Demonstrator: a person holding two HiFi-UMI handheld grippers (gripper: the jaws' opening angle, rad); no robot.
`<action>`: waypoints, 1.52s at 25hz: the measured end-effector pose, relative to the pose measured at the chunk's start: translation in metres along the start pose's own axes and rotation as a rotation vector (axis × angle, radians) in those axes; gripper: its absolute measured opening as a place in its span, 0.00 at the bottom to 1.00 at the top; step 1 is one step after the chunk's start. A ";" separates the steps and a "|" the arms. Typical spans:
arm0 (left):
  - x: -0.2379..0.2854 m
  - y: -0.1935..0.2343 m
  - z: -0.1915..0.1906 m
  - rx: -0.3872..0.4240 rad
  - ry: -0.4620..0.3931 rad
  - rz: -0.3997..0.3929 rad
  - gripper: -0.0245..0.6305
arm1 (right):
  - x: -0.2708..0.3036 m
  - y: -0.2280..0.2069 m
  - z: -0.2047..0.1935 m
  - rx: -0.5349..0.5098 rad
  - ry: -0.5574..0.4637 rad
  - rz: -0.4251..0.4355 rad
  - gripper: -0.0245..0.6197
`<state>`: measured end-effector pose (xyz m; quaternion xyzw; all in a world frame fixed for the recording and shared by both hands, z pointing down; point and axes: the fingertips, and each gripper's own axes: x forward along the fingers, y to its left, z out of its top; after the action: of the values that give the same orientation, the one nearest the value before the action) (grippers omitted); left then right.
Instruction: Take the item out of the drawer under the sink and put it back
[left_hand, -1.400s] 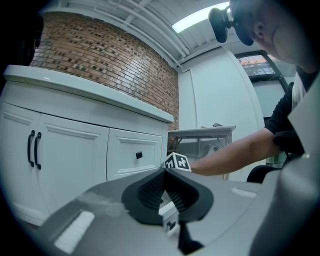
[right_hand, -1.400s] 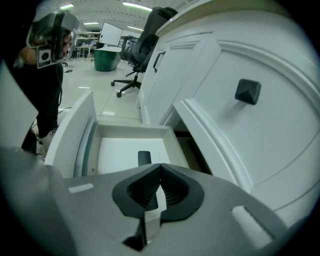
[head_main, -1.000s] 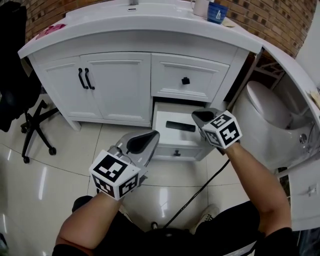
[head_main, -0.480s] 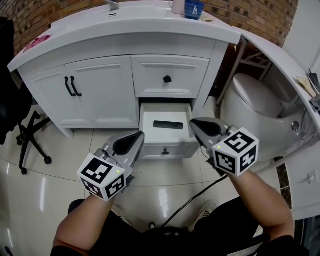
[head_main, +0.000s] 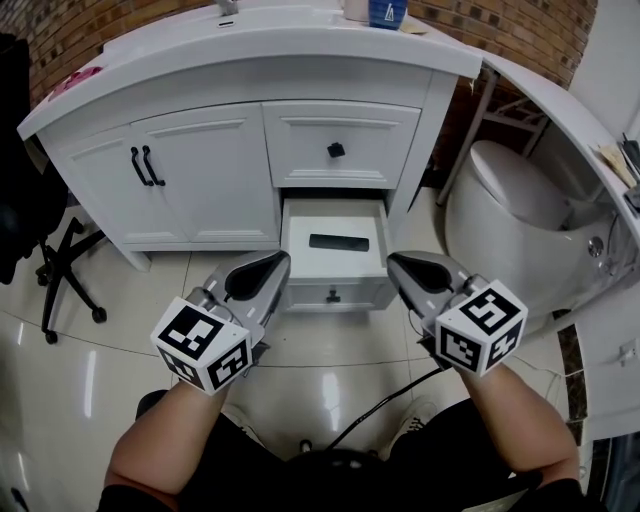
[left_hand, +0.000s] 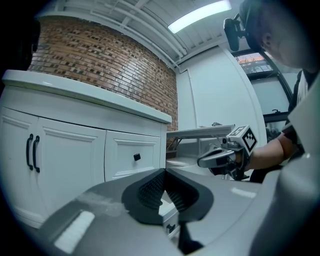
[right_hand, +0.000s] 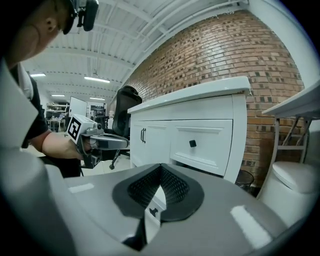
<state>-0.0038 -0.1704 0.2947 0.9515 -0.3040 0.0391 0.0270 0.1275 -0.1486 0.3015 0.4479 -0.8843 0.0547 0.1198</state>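
**Progress.** We find the lower drawer (head_main: 310, 264) pulled out and the task's item (head_main: 339, 242) lying flat on its floor, toward the back. Both grippers are empty and hang short of the drawer front, over the floor. We judge this to be one end of the job: either the item has yet to be lifted out, or it is already back in. We cannot tell which. The drawer stands open either way.

**Holdings, largest first.**
- Floor (head_main: 330, 375): large pale tiles, highly glossy, throwing back the ceiling lights.
- Vanity cabinet (head_main: 200, 200): white painted panels with recessed frames, under a thick, smooth white countertop (head_main: 250, 55) with a curved edge.
- Toilet (head_main: 510, 205): white, rounded, glazed, lid down, just right of the vanity.
- Office chair (head_main: 60, 270): black, with a star base on castors, at the far left.
- Upper drawer (head_main: 290, 150): closed, white, with one small black knob (head_main: 337, 150).
- Lower drawer: a shallow white box, its inside matte and plain, with a small dark pull on the front.
- Left gripper (head_main: 275, 260): grey moulded shell with ribbed black pads; its jaws are pressed together on nothing.
- Right gripper (head_main: 400, 263): the same build; its jaws are likewise pressed together on nothing.
- Item: a slim, flat, dark rectangle, matte, like a remote control; too small for us to name further.
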 end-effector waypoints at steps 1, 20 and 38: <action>0.000 -0.001 0.001 0.003 -0.002 0.001 0.05 | 0.000 -0.001 0.000 0.004 -0.002 0.003 0.05; -0.027 -0.027 0.018 0.025 -0.012 -0.008 0.04 | -0.026 0.028 0.014 0.064 -0.042 0.036 0.05; -0.066 -0.063 0.029 0.073 -0.034 0.019 0.04 | -0.079 0.058 0.016 -0.014 -0.069 -0.060 0.05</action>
<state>-0.0194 -0.0835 0.2579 0.9495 -0.3118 0.0343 -0.0133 0.1233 -0.0560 0.2664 0.4751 -0.8744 0.0293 0.0938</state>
